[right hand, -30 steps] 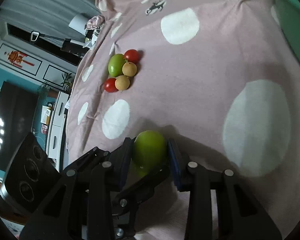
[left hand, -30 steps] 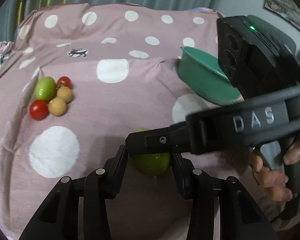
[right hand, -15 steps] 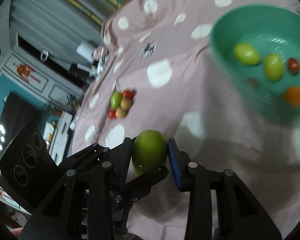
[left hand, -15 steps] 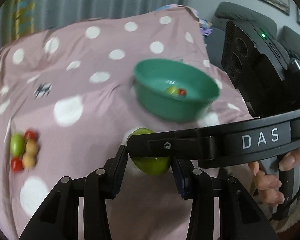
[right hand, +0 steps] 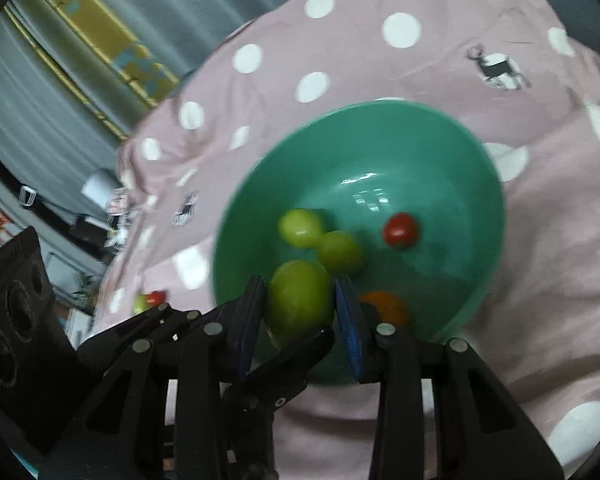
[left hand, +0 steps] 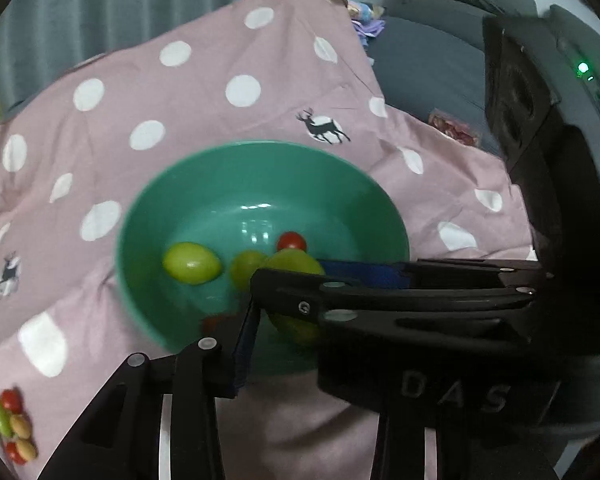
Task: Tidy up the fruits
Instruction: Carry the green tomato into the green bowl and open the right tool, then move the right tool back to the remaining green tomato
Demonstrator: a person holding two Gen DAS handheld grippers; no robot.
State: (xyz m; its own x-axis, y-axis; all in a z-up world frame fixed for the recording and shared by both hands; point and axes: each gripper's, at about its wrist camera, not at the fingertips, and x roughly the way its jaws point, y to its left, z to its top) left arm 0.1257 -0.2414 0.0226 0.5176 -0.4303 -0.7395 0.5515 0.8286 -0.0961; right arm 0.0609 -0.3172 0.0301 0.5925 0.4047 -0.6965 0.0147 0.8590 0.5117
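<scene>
Left wrist view: a second ago the pink white-dotted cloth [left hand: 204, 112] filled this view, with the teal plastic bowl [left hand: 260, 184] only at the 2 o'clock edge. Now the bowl sits centre, so the carry is nearly done and, by my judgement, only the release is left. The large round green fruit [left hand: 296, 262] hangs over the bowl's 5 o'clock side, above its floor. The right gripper [left hand: 292, 274] crosses in from 3 o'clock and covers most of the fruit. The left gripper [left hand: 296, 332] shows only one finger, just beside the fruit at its 9 o'clock. The other is hidden, so I cannot tell whether it grips. In the bowl lie two yellow-green oval fruits [left hand: 191, 263] and a red cherry tomato [left hand: 291, 241]. The leftover fruit heap [left hand: 10, 428] has slid to 8 o'clock.

Right wrist view: the bowl has swung from 2 o'clock to centre. The right gripper's pads press the green fruit from 9 and 3 o'clock, holding it firmly over the bowl's 7 o'clock inner wall. An orange fruit [right hand: 384, 308] lies just beside its 3 o'clock pad.
</scene>
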